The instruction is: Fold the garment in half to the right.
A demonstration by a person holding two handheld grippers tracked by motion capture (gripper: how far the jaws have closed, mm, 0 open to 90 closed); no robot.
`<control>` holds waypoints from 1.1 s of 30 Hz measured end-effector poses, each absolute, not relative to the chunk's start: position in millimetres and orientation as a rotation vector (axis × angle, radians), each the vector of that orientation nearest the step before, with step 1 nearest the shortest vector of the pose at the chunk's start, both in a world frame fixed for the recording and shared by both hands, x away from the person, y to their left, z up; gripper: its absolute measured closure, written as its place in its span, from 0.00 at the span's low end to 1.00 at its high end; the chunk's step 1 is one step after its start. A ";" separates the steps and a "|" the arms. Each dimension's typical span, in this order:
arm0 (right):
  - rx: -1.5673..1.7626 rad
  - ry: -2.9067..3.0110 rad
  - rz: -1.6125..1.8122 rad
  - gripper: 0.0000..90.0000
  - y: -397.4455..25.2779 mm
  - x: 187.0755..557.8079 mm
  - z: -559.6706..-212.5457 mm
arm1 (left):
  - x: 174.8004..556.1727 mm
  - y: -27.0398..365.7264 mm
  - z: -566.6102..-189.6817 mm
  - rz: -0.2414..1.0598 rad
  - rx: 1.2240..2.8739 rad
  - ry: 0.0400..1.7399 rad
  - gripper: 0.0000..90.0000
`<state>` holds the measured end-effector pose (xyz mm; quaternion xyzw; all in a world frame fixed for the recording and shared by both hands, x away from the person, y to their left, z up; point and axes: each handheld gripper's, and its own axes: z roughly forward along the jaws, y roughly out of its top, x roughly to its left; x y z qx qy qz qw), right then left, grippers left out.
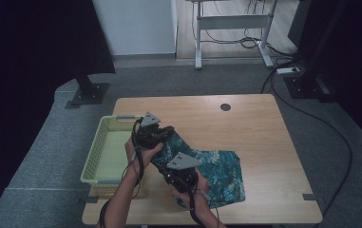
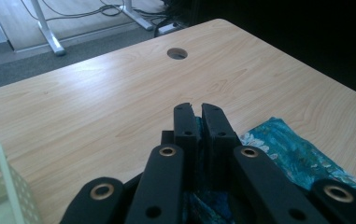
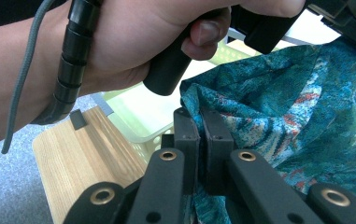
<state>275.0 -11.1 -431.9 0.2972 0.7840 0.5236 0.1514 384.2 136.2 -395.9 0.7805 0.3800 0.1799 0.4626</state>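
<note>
Basket (image 1: 103, 142) at table's (image 1: 254, 142) left edge, looks empty. Beside it, teal cloth (image 1: 221, 171) pinched by left tool (image 2: 196, 108) and right tool (image 3: 195, 113), both clamped.

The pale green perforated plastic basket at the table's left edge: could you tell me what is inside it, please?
The pale green perforated plastic basket shows a bare floor with nothing lying in it. Its near right part is covered by the person's left hand and left gripper.

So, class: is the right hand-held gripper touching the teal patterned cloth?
Touching. The right gripper view shows the right hand-held gripper with its jaws shut on a fold of the teal patterned cloth.
</note>
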 end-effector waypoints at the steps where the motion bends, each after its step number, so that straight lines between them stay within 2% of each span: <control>1: 0.851 2.253 1.501 0.95 -10.0 274.8 -431.9 | 384.3 137.5 -394.8 0.445 1.919 0.935 0.95; 9: 0.795 2.228 1.523 0.95 2.0 273.8 -408.4 | 377.6 150.6 -367.0 0.492 1.889 0.924 0.95; 13: 0.786 2.215 1.545 0.95 5.5 271.5 -402.8 | 374.1 155.6 -364.4 0.499 1.886 0.928 0.95; 33: 0.879 2.241 1.558 0.95 -8.9 263.6 -433.2 | 378.4 137.3 -393.5 0.459 1.919 0.957 0.95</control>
